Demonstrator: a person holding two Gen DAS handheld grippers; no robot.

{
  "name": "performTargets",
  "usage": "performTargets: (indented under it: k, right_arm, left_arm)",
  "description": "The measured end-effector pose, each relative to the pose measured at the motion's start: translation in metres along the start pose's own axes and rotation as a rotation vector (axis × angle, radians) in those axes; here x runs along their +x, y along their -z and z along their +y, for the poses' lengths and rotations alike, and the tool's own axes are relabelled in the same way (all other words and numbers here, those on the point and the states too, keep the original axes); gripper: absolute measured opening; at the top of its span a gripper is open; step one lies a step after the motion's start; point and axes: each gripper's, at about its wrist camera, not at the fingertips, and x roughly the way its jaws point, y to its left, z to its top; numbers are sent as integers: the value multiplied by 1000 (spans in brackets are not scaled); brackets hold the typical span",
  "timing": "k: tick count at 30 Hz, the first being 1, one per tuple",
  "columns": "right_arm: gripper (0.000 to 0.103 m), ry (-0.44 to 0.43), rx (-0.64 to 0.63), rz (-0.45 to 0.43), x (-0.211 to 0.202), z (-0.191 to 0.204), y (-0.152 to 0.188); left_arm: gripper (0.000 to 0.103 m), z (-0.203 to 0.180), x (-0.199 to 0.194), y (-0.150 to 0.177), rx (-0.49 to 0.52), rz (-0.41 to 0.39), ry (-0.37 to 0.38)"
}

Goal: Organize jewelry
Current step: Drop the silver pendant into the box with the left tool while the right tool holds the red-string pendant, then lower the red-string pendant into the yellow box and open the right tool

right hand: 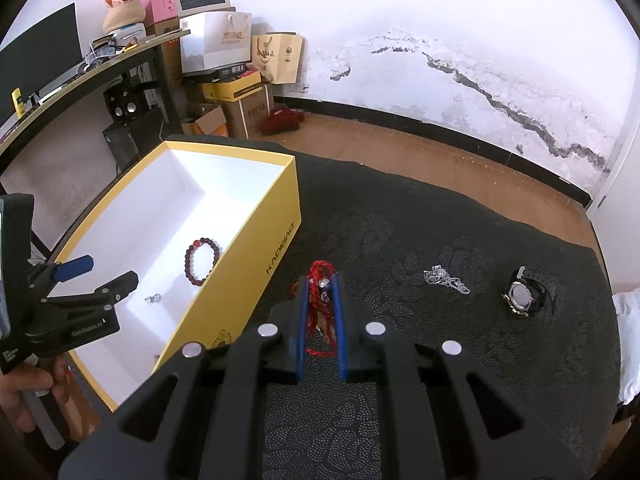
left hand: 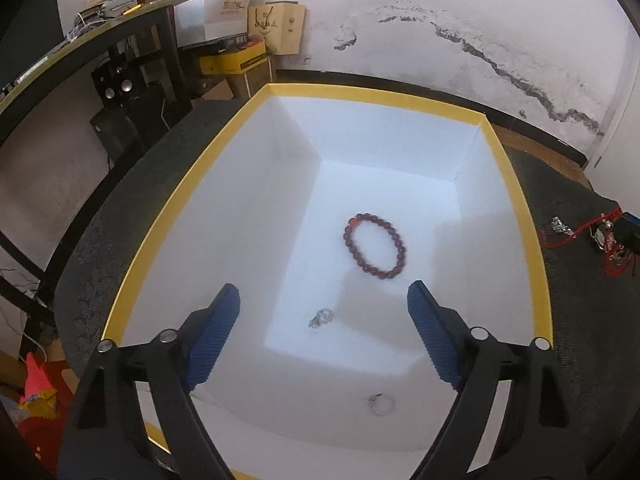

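The right gripper [right hand: 322, 284] clenches a red cord necklace [right hand: 319, 300] just above the dark counter [right hand: 440, 360], beside the yellow box [right hand: 256, 264]. The left gripper [left hand: 324, 308] hangs released over the box, which holds a beaded bracelet [left hand: 375, 246] and small rings. The pick-up looks underway; next comes carrying the necklace over the wall and letting go.

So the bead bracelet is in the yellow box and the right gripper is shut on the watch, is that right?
Not quite. The right gripper is shut on the red cord; the watch lies untouched on the cloth, as the right wrist view shows. The bead bracelet is indeed in the yellow box.
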Motion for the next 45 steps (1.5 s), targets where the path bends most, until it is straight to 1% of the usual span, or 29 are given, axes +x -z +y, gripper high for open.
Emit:
performTargets:
  k: [3,6,9,11,13,15,17,21,22,24,27,30,33,37,42,45]
  right_arm:
    - [12,-5,1,0,-3,0,0]
    - [12,-12,-22,-11,-10,9,-2]
    - [12,-23,-51,-15,-14,21,-5]
    - [12,-39,-66,-15,-16,33,-9]
    - [12,-72,-79,-5,-14,48,-15]
    - [12,-100,-100,2,-12,66,-25]
    - [12,-121,-116,8,-8,83,-33]
    - [12,-173,-156,37,12,122,-52]
    - [12,-181,-161,46,19,130,-55]
    - [12,-209,-164,82,39,147,-61]
    - [12,-227,-157,138,69,164,-67]
    - [12,-232,-150,182,92,173,-70]
    - [12,-211,-165,213,110,183,-69]
    - [12,-201,-152,250,126,185,-69]
    - [12,-170,-148,256,132,182,-67]
    - [12,-163,-145,252,130,178,-66]
  left_arm:
    - [85,0,-2,-1,-12,11,24]
    - [85,2,-10,-1,-13,-3,34]
    - [89,6,-21,1,-20,-23,41]
    - [92,9,-28,3,-21,-34,32]
    - [93,15,-34,6,-32,-42,29]
    - [96,21,-38,9,-42,-41,34]
    - [96,29,-41,11,-49,-41,38]
    - [96,48,-44,13,-79,-53,8]
    - [96,53,-43,13,-88,-50,11]
    - [96,61,-42,15,-105,-41,16]
    - [96,71,-41,16,-120,-39,14]
    - [96,77,-40,18,-137,-36,27]
    - [96,78,-41,20,-126,-38,37]
    - [96,81,-44,22,-136,-42,52]
    - [96,84,-45,21,-160,-38,57]
    - [96,81,-46,22,-143,-43,60]
